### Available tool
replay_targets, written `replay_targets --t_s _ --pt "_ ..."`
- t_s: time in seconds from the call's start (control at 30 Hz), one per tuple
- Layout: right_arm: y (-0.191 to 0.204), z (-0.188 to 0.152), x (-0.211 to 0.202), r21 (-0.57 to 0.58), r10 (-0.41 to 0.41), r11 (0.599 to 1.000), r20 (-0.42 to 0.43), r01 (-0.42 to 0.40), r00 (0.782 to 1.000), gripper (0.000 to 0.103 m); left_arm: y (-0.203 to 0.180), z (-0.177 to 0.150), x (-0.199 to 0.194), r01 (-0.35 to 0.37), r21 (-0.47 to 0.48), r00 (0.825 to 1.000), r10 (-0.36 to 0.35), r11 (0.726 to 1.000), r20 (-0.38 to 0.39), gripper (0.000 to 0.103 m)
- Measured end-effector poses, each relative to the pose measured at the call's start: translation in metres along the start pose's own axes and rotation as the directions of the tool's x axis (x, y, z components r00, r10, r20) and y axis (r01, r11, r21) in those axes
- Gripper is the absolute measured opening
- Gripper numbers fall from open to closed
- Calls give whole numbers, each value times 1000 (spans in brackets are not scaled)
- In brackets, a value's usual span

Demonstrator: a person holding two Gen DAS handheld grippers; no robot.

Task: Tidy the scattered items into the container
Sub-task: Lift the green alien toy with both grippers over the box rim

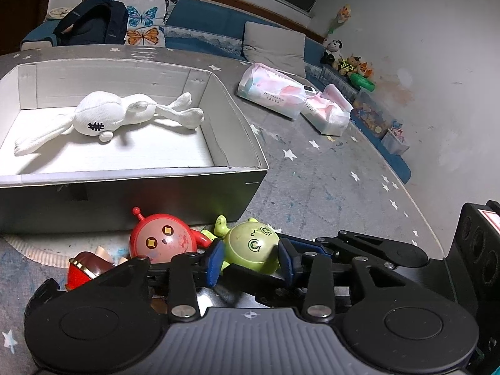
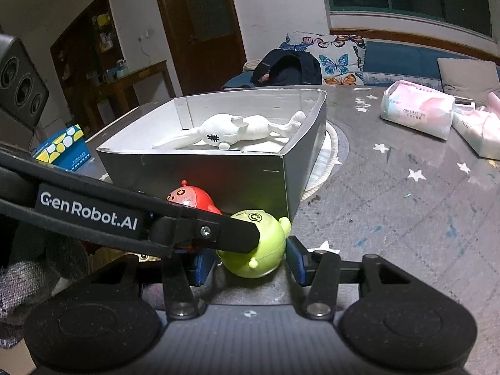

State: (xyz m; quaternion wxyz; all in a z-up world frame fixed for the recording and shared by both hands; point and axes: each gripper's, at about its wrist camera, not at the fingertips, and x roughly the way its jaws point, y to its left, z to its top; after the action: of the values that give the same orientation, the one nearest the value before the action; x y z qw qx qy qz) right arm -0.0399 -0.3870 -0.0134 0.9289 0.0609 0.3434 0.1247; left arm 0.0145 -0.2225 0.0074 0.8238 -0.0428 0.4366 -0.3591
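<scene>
A green round-headed toy (image 1: 250,243) (image 2: 265,250) lies on the grey starred table just in front of the grey cardboard box (image 1: 125,200) (image 2: 218,175). My left gripper (image 1: 251,261) is open, its blue pads standing close on either side of the toy. My right gripper (image 2: 250,264) is shut on the same green toy from another side. One left finger (image 2: 231,231) crosses over the toy in the right wrist view. A red round toy (image 1: 162,240) (image 2: 193,200) lies beside it on the left. Inside the box lies a white plush rabbit (image 1: 103,115) (image 2: 225,131).
A small red and gold toy (image 1: 84,268) lies left of the red one. Two tissue packs (image 1: 268,89) (image 2: 415,112) sit at the table's far right. A blue and yellow carton (image 2: 62,148) stands left of the box. Behind the table a sofa carries a dark backpack (image 1: 90,25).
</scene>
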Motion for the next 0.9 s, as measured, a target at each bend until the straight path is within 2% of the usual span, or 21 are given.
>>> replay_targets --t_s 0.1,0.4,0.67,0.8,0.9 --pt "2 0 -1 -5 -7 1000 2 7 1000 49 -1 -1 1 -3 10 1000 3 1000 -1 42" --pt "9 -5 -22 -15 -40 999 19 40 999 49 -9 -7 -10 45 19 999 -46 999 4 43" --pt "21 23 -55 -74 -67 994 140 78 988 49 -27 13 -47 51 72 986 -62 996 155 43" --pt "26 51 -48 -120 -61 989 179 83 982 49 -17 36 -54 38 68 976 -52 997 213 43" --pt "27 74 -30 -142 -56 986 178 82 982 49 0 55 -48 33 39 974 -41 999 224 42"
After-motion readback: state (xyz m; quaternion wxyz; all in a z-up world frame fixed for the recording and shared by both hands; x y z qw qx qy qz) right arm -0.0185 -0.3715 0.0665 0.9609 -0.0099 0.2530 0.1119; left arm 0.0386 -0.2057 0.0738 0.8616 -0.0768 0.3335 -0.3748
